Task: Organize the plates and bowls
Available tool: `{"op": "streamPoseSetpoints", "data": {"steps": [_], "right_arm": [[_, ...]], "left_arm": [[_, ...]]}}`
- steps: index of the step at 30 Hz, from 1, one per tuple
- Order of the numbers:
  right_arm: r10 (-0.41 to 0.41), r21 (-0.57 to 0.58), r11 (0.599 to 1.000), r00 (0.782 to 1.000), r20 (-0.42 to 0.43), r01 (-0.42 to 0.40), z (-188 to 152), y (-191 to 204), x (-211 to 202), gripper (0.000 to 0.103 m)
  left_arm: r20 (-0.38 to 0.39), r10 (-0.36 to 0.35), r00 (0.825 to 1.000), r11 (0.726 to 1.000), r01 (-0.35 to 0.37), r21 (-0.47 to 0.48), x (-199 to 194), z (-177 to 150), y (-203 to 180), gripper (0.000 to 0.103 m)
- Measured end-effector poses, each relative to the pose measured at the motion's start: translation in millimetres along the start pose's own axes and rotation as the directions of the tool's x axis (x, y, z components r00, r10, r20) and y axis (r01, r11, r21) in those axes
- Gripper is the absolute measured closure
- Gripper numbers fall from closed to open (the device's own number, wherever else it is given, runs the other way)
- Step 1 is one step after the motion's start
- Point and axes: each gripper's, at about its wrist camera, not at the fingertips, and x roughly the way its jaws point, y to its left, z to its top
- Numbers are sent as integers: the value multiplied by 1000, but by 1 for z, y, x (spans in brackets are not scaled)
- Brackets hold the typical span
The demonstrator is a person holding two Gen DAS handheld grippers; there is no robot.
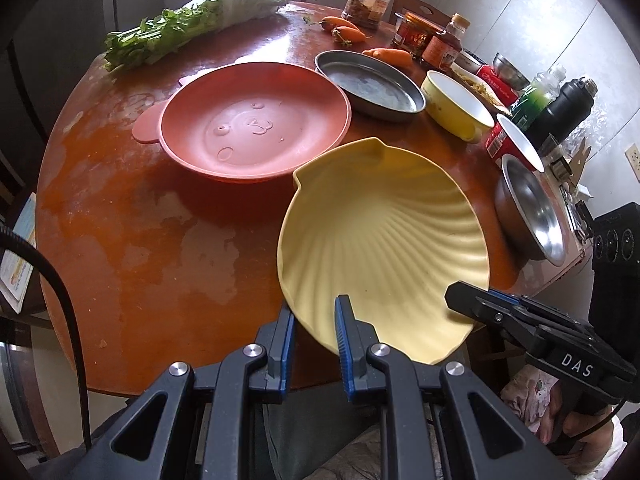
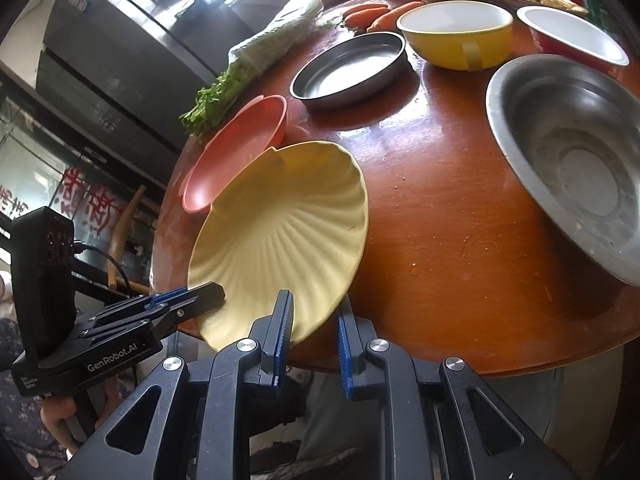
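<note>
Both the left gripper [image 1: 314,334] and right gripper [image 2: 314,330] are clamped on the yellow shell plate [image 1: 384,240], tilted over the table's [image 1: 140,220] near edge, nothing stacked yet — pink plate [image 1: 256,120], steel pan [image 1: 368,84] and bowls sit separate.

Daylight came in from the far side of the room, blowing out to white behind the wrapped greens [image 1: 224,12] in the left view and along the top of the right view, and it laid bright glare on the glossy desk [image 2: 440,152] and on the steel pan [image 2: 348,68]. The yellow plate [image 1: 384,236] cast a soft shadow on the wood beneath it. Both pictures were sharp in the middle, bent strongly toward the edges, and fell to black in the corners.
</note>
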Motion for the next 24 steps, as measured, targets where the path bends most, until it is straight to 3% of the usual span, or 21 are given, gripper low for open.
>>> {"op": "streamPoseSetpoints", "data": {"steps": [7,11,14,19,24], "right_arm": [[-26,18,999,999,-21,26,1,0,-2,76],[-86,-22,996,996,9,86,0,3,-7,64],[-130,-48,990,991,33,132,-1,5,-10,48],[-204,-81,975,977,59,208,-2,5,-13,47],[-210,-84,973,976,61,215,-2,2,-14,47]], "left_arm": [[29,10,1000,1000,-10,1,-1,-1,1,83],[72,41,997,999,-40,-18,-4,-2,3,83],[83,44,996,999,-42,-27,-4,-3,4,83],[115,59,992,997,-51,-66,-4,-4,7,83],[160,103,982,994,-98,-39,-13,-8,3,82]]}}
